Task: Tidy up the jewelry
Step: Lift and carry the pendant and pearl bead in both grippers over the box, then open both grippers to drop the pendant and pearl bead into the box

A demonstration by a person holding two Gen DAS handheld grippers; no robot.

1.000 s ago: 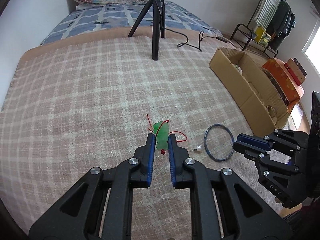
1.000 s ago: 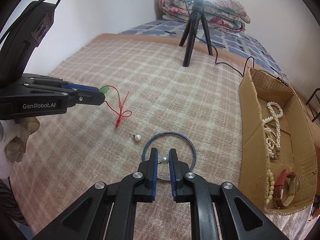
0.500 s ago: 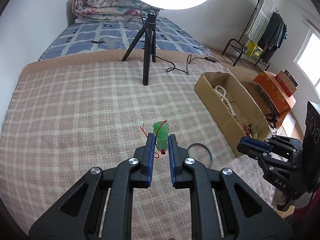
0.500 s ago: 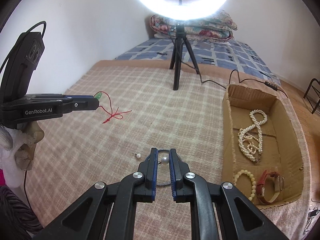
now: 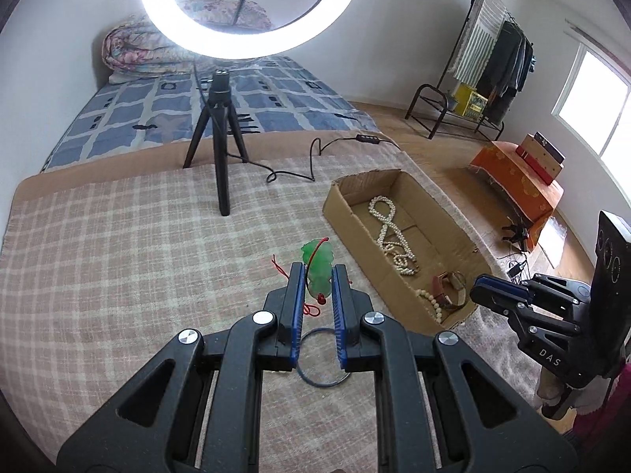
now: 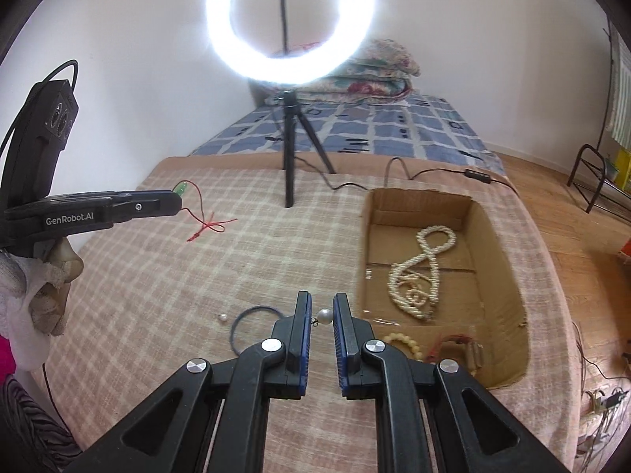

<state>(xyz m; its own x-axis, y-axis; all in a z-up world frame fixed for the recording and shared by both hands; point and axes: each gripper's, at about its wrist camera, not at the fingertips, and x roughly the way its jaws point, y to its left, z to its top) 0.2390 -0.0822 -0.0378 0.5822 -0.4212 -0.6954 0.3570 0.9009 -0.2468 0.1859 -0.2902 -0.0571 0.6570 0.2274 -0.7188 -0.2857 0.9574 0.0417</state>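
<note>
My left gripper (image 5: 319, 276) is shut on a green jade pendant (image 5: 318, 264) with a red cord (image 5: 311, 307) hanging from it, held above the checked blanket. My right gripper (image 6: 323, 313) is shut on a pearl earring (image 6: 324, 316), held above the blanket just left of the cardboard box (image 6: 508, 276). The box also shows in the left wrist view (image 5: 343, 216). It holds a pearl necklace (image 6: 418, 272), a bead bracelet (image 6: 398, 341) and a red-strapped watch (image 6: 457, 345). A blue bangle (image 6: 252, 323) and a second pearl earring (image 6: 223, 318) lie on the blanket.
A ring light on a black tripod (image 6: 290, 146) stands on the blanket behind, its cable (image 6: 434, 173) trailing past the box's far end. A folded quilt (image 5: 157, 51) lies at the bed's head. A clothes rack (image 5: 493, 63) and an orange-covered box (image 5: 516, 185) stand on the floor.
Both grippers have risen from the blanket with their items and tilted up. The box now lies closer ahead of both; the bangle has slid under the left gripper's fingers in its view.
</note>
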